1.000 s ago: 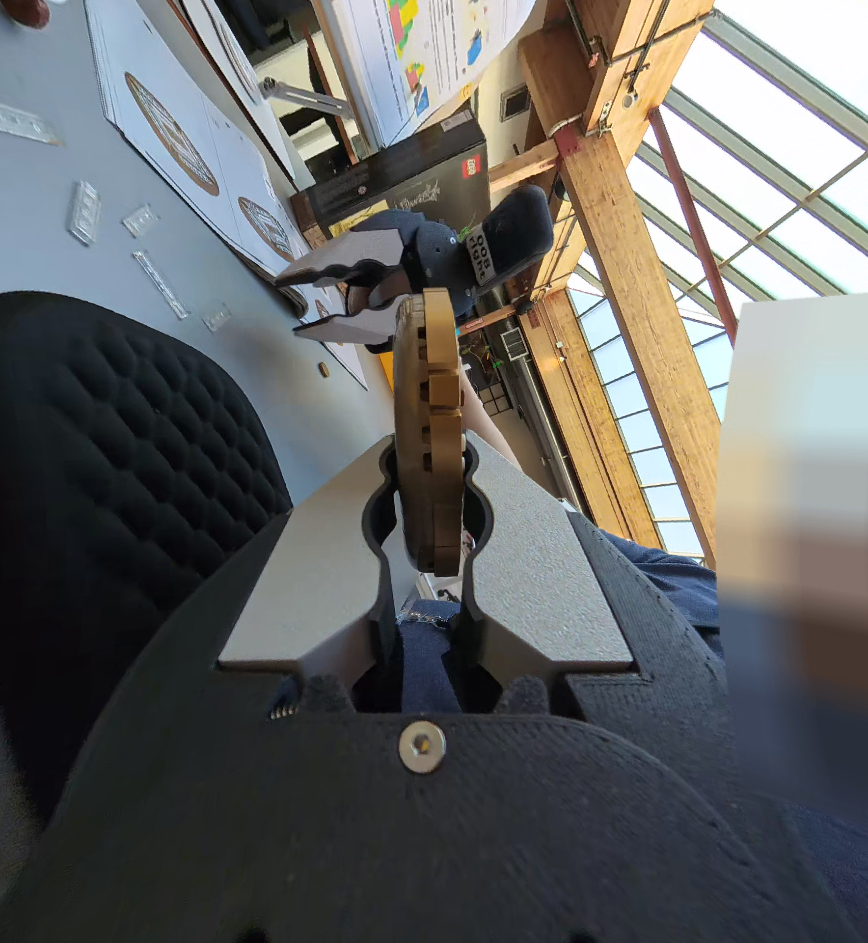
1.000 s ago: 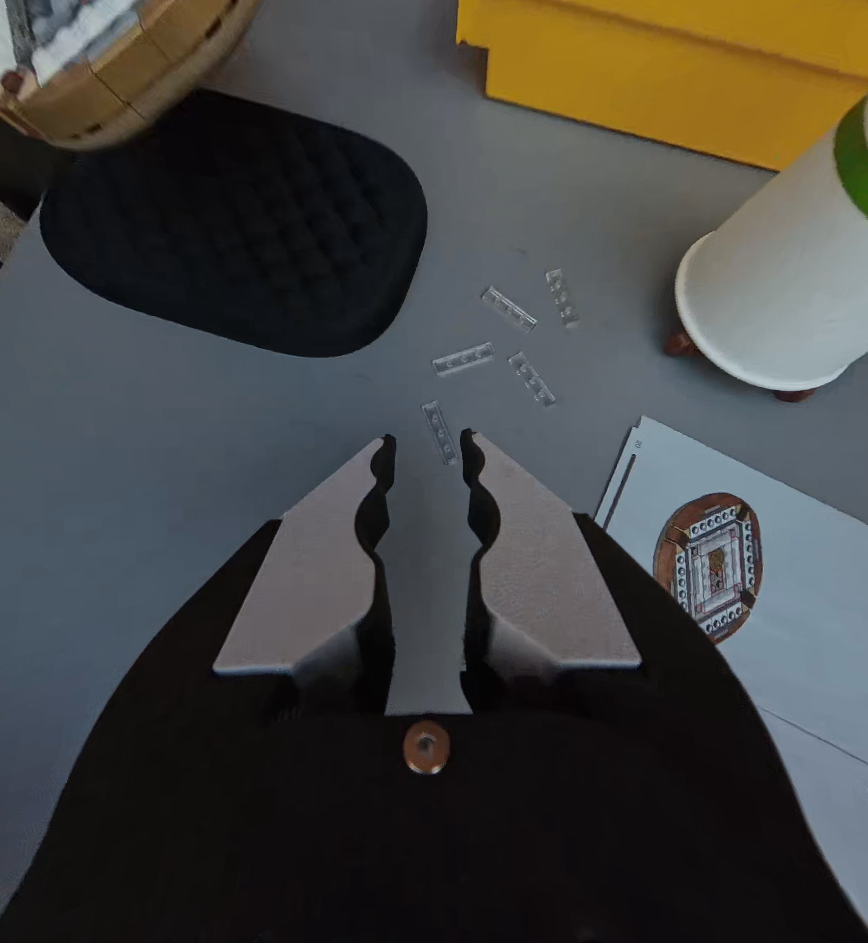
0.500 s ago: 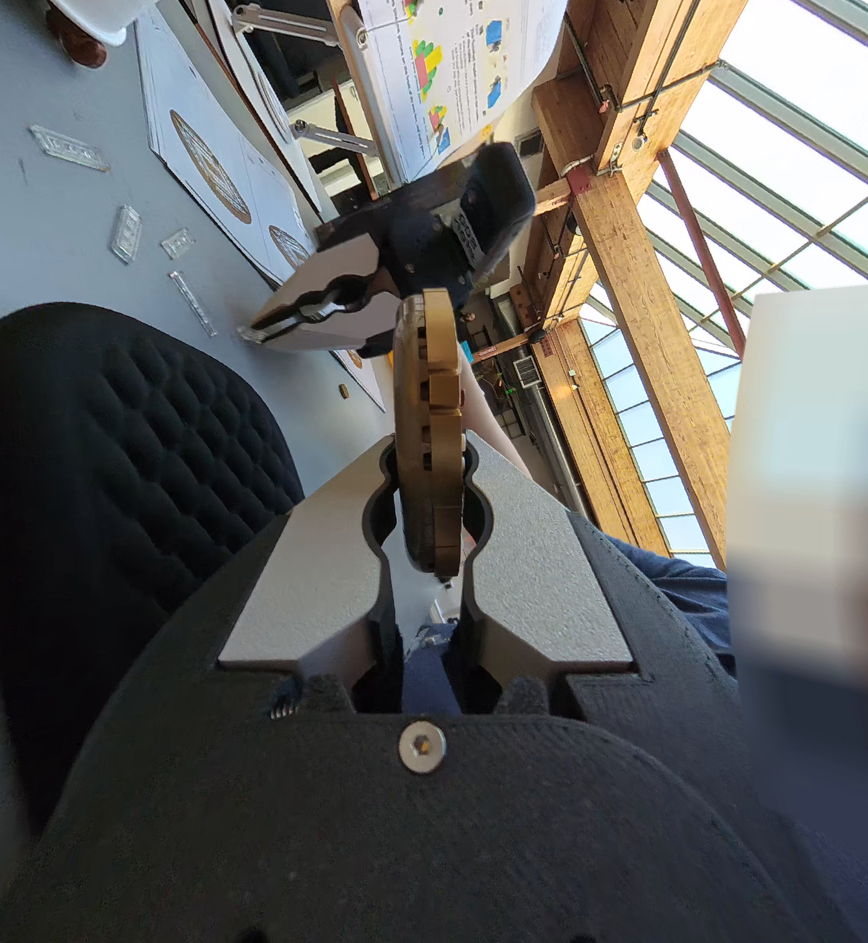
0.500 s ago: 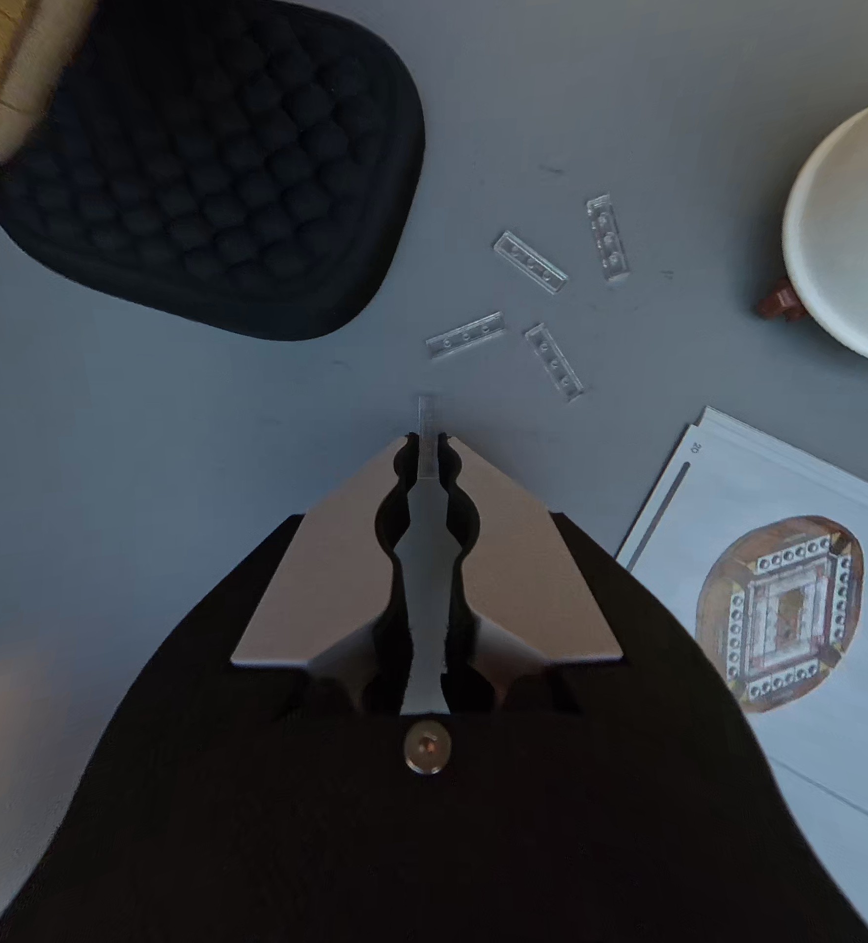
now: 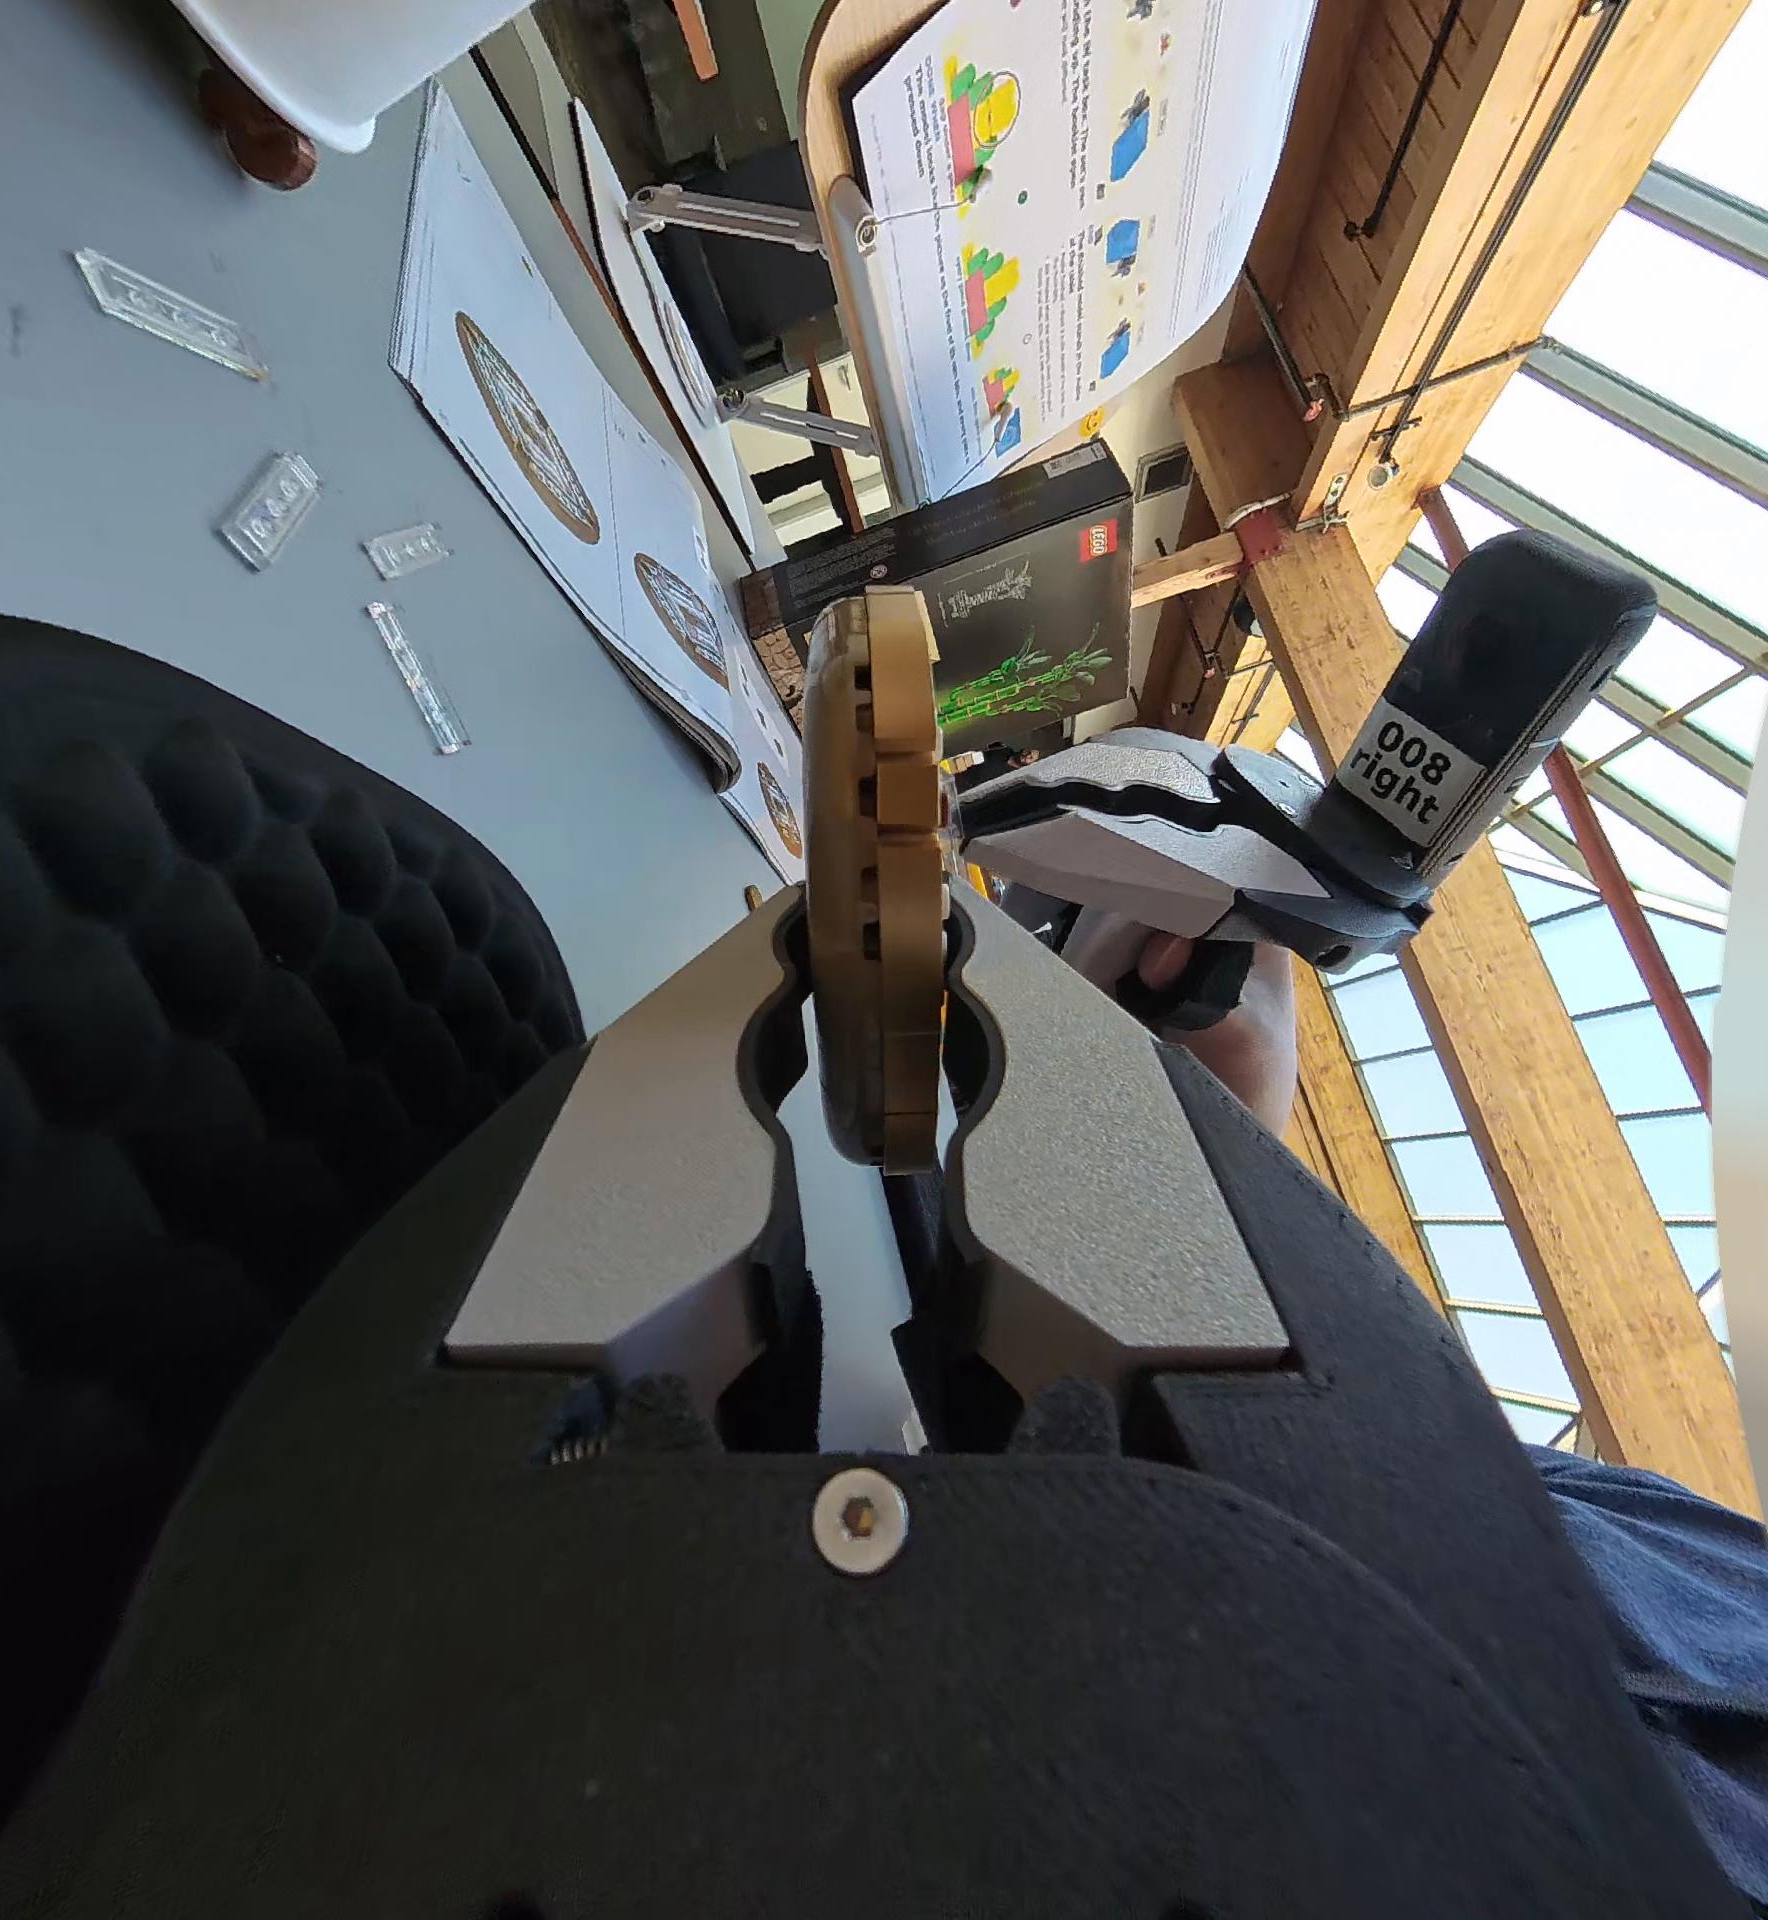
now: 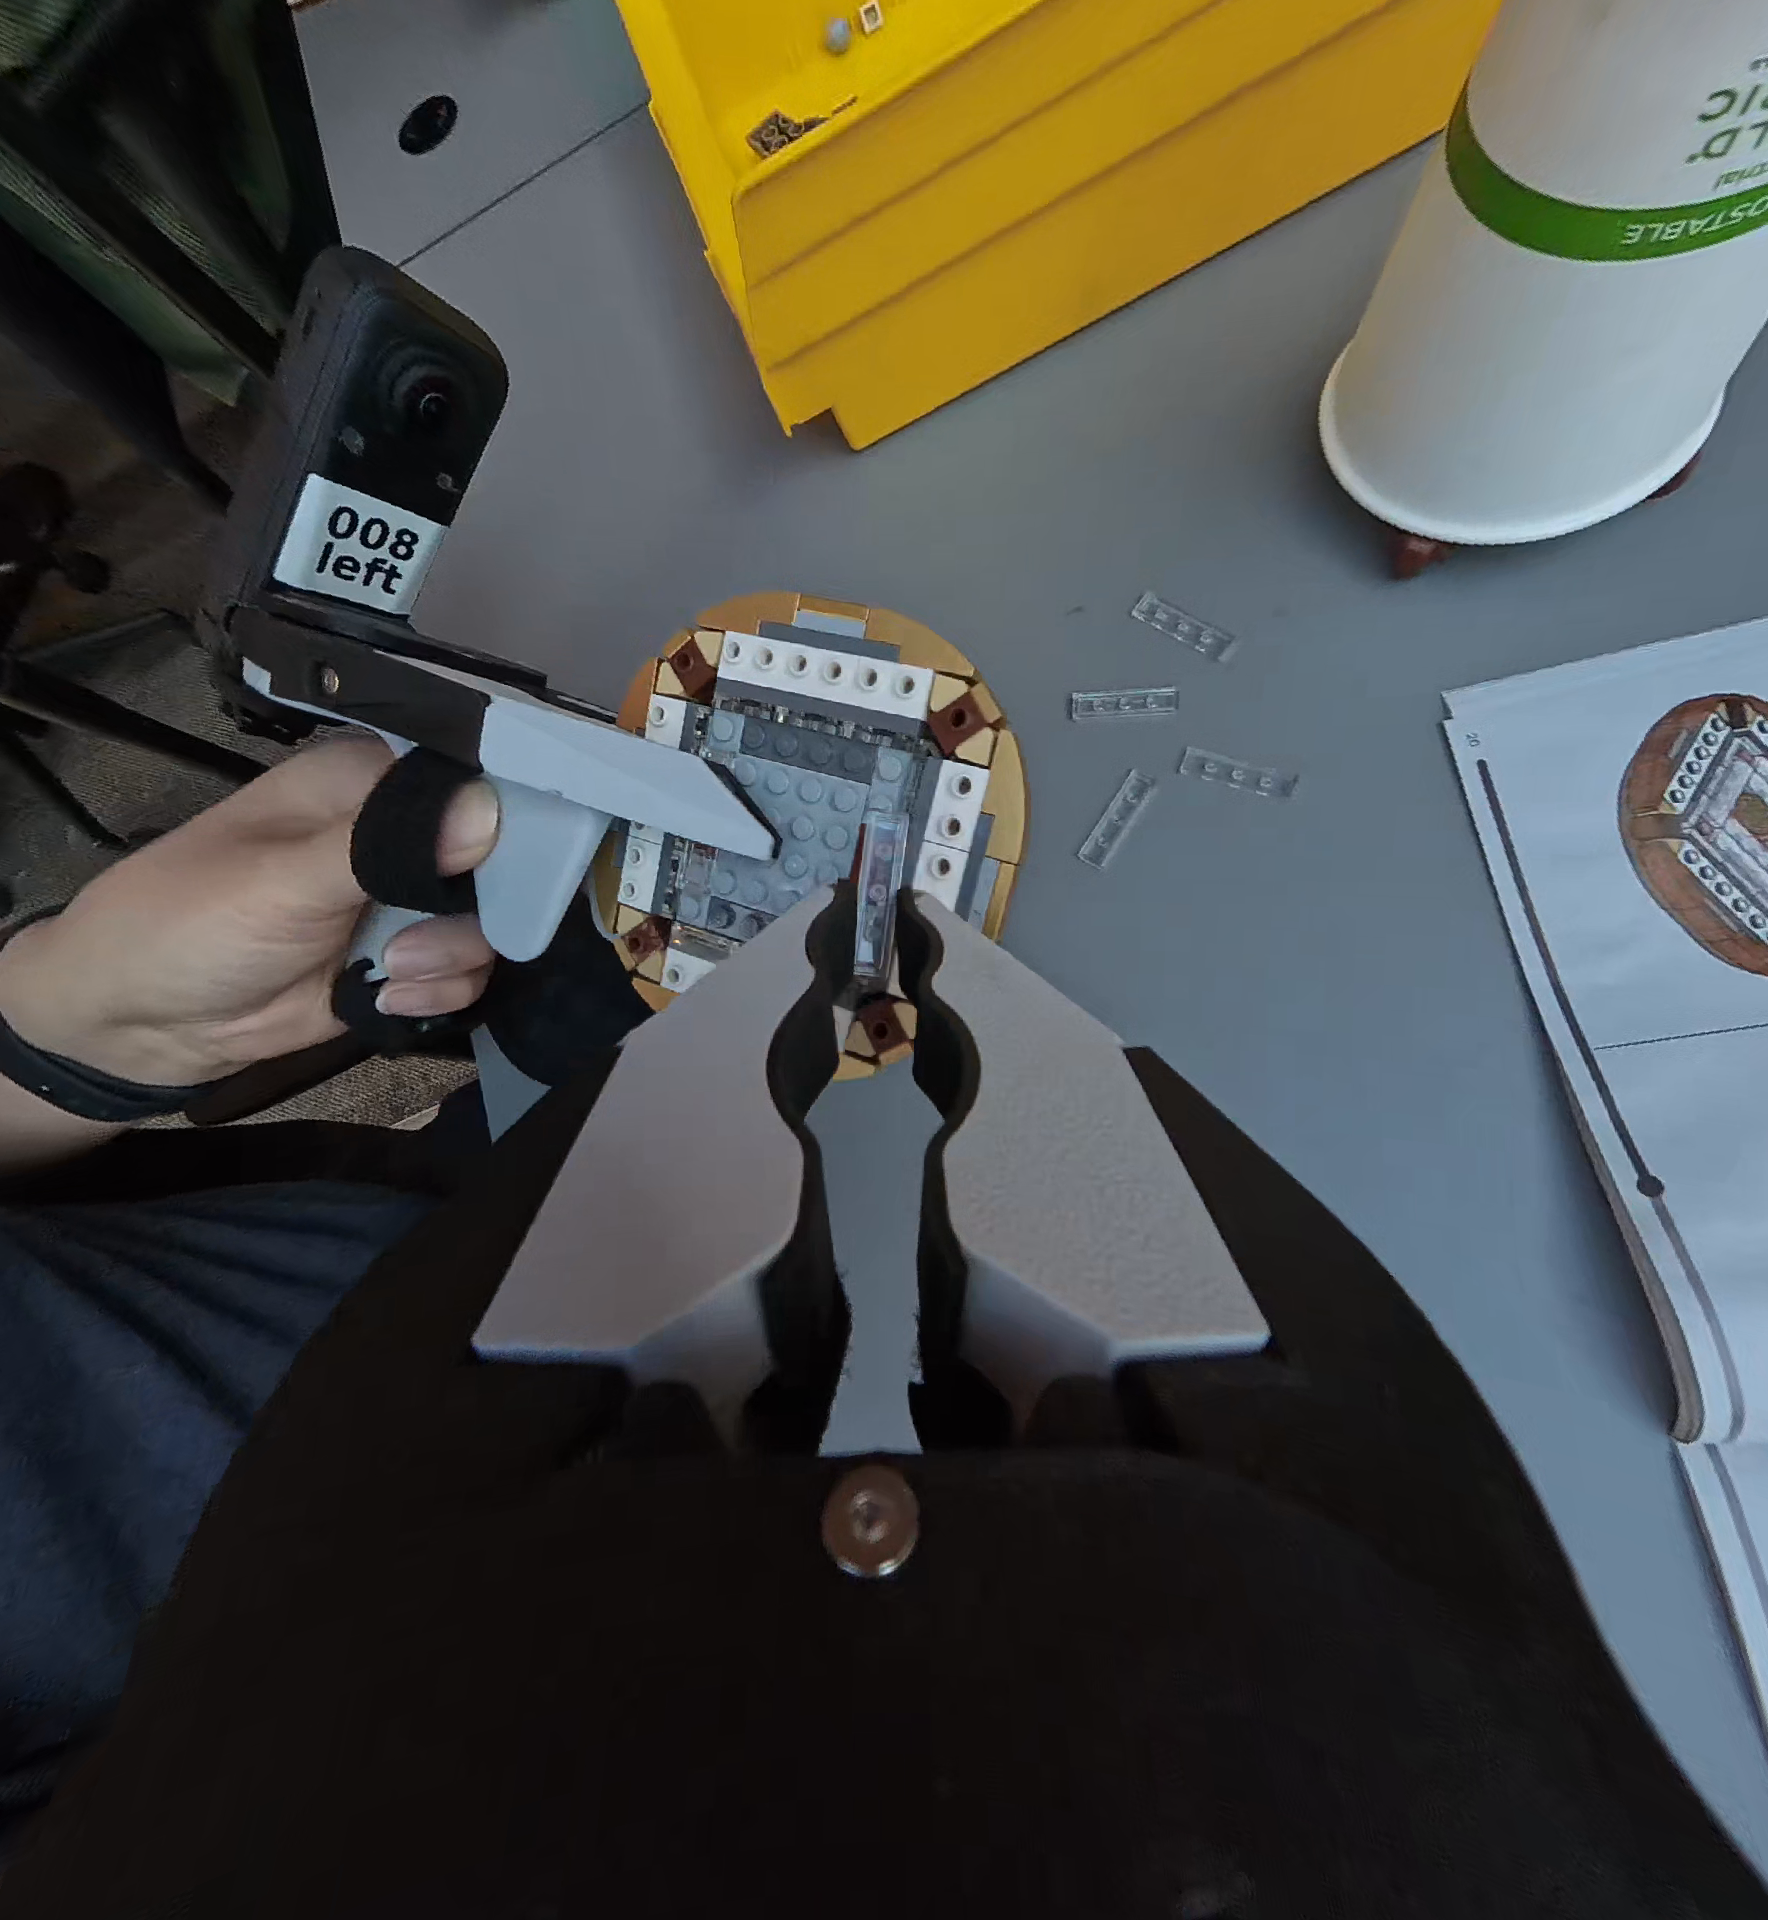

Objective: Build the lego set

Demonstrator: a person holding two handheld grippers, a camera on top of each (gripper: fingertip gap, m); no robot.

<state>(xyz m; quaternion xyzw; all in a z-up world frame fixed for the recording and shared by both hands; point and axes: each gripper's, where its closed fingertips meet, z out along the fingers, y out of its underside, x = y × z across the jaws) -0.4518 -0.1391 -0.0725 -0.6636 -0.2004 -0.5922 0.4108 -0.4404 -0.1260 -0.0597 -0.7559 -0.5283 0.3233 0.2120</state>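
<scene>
R gripper (image 6: 872,914) has lifted a clear plate (image 6: 878,894) (pinched tight) onto the round build (image 6: 818,769); L gripper (image 5: 872,935) clamps its edge.

my left wrist camera is looking edge-on at the round lego build (image 5: 875,883), my right wrist camera is facing down, both sharing it (image 6: 818,790) close up.
</scene>
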